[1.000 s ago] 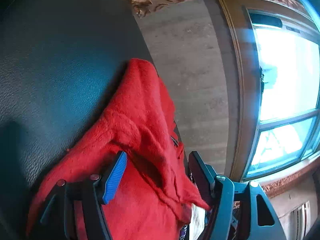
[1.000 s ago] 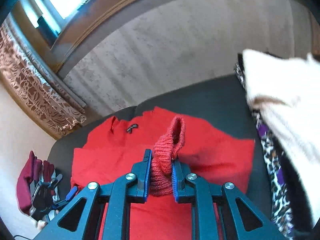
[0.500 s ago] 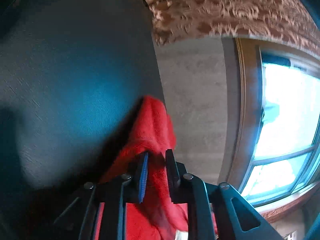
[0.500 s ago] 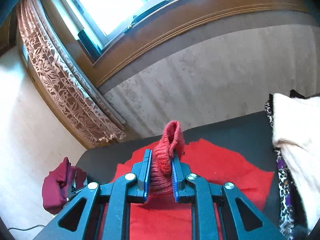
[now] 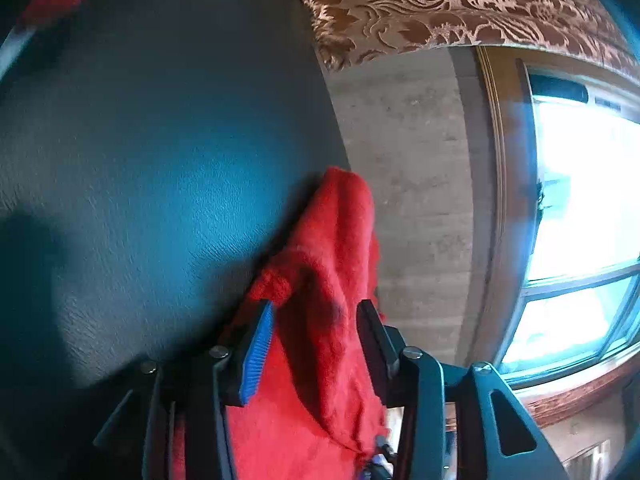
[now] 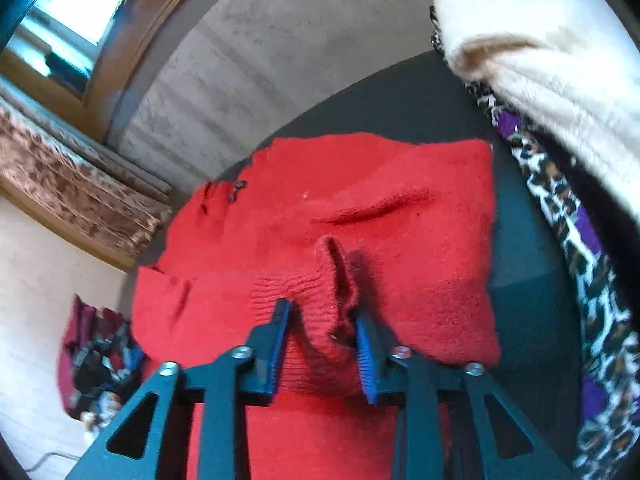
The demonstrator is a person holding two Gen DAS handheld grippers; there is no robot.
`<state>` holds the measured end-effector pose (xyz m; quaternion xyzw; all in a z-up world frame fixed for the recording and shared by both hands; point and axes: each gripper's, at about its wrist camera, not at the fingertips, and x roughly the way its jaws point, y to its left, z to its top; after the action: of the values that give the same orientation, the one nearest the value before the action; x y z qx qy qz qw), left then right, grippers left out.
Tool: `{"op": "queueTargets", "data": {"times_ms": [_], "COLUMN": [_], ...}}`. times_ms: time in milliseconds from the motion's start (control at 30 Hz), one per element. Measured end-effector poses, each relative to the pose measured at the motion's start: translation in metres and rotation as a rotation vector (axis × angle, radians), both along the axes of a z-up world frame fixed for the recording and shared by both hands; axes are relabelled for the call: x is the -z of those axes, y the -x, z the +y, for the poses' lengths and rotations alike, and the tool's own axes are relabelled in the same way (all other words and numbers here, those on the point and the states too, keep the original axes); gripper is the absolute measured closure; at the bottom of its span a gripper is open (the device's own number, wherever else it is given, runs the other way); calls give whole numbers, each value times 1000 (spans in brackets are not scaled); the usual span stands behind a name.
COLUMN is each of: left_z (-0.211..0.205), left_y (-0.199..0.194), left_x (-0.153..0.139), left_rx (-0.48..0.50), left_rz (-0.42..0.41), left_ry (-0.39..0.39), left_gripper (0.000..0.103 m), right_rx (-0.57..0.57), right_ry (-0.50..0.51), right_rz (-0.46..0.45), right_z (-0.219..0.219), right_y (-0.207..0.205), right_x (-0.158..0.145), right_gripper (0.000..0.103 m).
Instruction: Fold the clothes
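The red knitted sweater [image 6: 360, 216] lay spread on the dark padded surface [image 6: 524, 248], its ribbed cuff [image 6: 320, 292] now resting on the body of the garment rather than held up in the air as it had been half a second earlier. The right gripper [image 6: 322, 344] had just been opening: its blue pads [image 6: 366, 354] stood apart with the cuff loose between them, no longer pinched. In the left wrist view, the left gripper [image 5: 316, 344] had closed on a fold of the sweater and had then just been opening again; a ridge of red knit sat between its parted fingers, apparently unclamped. Both releases suggested the sleeve fold had been laid down and this step was finishing. A pile of cream and leopard-print clothes [image 6: 560, 128] sat just beside the sweater, likely awaiting their turn.
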<state>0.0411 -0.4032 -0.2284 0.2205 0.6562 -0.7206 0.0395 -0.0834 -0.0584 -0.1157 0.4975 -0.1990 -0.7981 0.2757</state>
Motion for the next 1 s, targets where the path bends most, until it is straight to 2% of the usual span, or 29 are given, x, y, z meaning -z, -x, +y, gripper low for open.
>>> {"op": "queueTargets", "data": {"times_ms": [100, 167, 233, 267, 300, 333, 367, 467, 567, 600, 667, 733, 833, 933, 1000], "left_z": [4, 6, 9, 10, 11, 12, 13, 17, 22, 24, 27, 32, 34, 37, 40], "left_y": [3, 8, 16, 18, 20, 23, 25, 26, 22, 23, 24, 25, 19, 11, 4], "left_x": [-2, -6, -10, -12, -13, -17, -23, -44, -58, -58, -51, -39, -22, -18, -24], "left_rx": [-3, 4, 5, 3, 2, 5, 9, 3, -11, -9, 13, 32, 34, 47, 63], "left_rz": [18, 2, -47, -55, -62, -49, -35, 42, 77, 66, 26, -59, -130, -125, -135], "left_ry": [-28, 7, 51, 70, 88, 108, 133, 188, 251, 267, 284, 312, 315, 294, 318], "left_gripper": [53, 52, 53, 54, 62, 68, 81, 89, 89, 89, 89, 90, 88, 83, 80], "right_rx": [-9, -31, -49, -57, -74, -94, -115, -153, -113, -90, -56, -32, -4, 13, 27], "right_ry": [14, -17, -92, -128, -162, -186, -211, -239, -228, -230, -224, -219, -233, -233, -240], "right_rz": [-6, 16, 61, 82, 107, 142, 178, 325, 425, 427, 354, 260, 166, 150, 154], "right_z": [-10, -17, -24, -30, -36, -41, -46, -55, -50, -45, -32, -23, -13, -7, -4], "right_y": [2, 0, -3, -4, -5, -7, -8, -12, -9, -5, 7, 18, 28, 28, 27], "right_x": [-1, -3, -6, -8, -12, -22, -32, -79, -113, -115, -99, -71, -26, -12, -12], "right_gripper": [60, 59, 61, 69, 85, 91, 92, 92, 92, 92, 92, 92, 91, 84, 76]}}
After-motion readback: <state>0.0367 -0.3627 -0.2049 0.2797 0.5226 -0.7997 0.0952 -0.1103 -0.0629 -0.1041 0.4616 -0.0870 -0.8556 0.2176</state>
